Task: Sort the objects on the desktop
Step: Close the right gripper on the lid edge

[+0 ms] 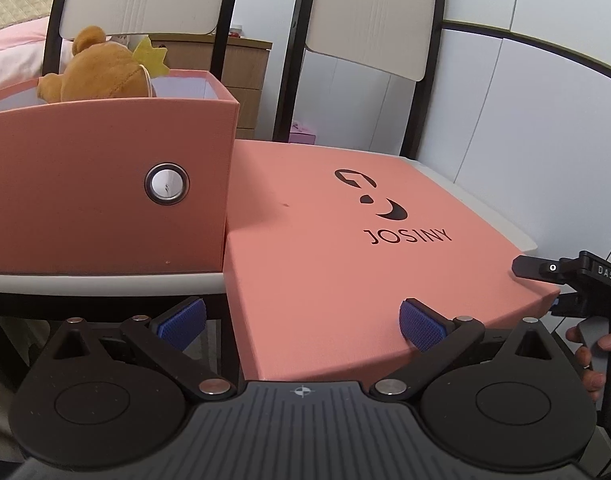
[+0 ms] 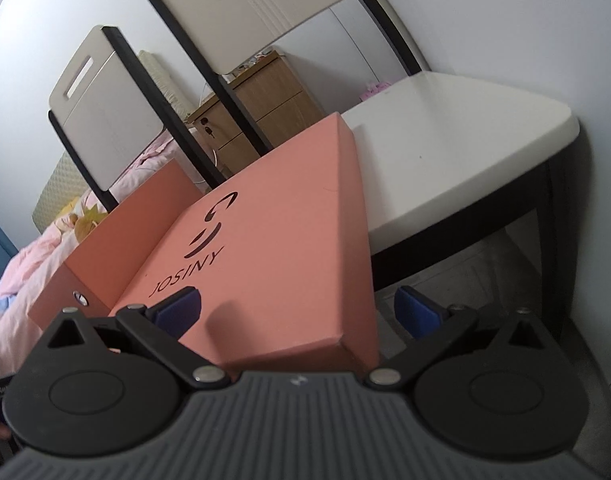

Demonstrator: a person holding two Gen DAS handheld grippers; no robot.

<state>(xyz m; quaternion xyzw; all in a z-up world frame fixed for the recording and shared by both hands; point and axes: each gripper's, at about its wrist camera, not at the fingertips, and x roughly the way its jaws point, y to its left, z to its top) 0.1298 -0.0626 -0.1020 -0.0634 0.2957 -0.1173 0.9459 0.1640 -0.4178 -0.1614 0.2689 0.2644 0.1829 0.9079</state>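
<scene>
**Two open grippers at the near edge of a flat pink lid**

Left wrist view: the left gripper (image 1: 303,322) has its jaws spread wide, one blue pad (image 1: 419,326) lying over the near edge of the pink lid (image 1: 365,248), the other off its left side. The lid, printed JOSINY, lies flat on a white chair seat (image 1: 501,216), its near corner overhanging the seat's front edge. Touching its left side stands the open pink box (image 1: 105,184), which has a metal ring on its front wall and holds a brown plush bear (image 1: 101,70) and a yellow star-shaped toy (image 1: 151,56). The right gripper (image 1: 561,276) appears at the lid's right near corner.

Right wrist view: the right gripper (image 2: 297,312) also has its jaws wide apart, straddling the lid's (image 2: 273,248) near right corner; neither gripper holds anything. Two chair backs (image 2: 241,12) rise behind, with a wooden drawer cabinet (image 2: 265,100) and pink bedding (image 2: 21,264) beyond.
</scene>
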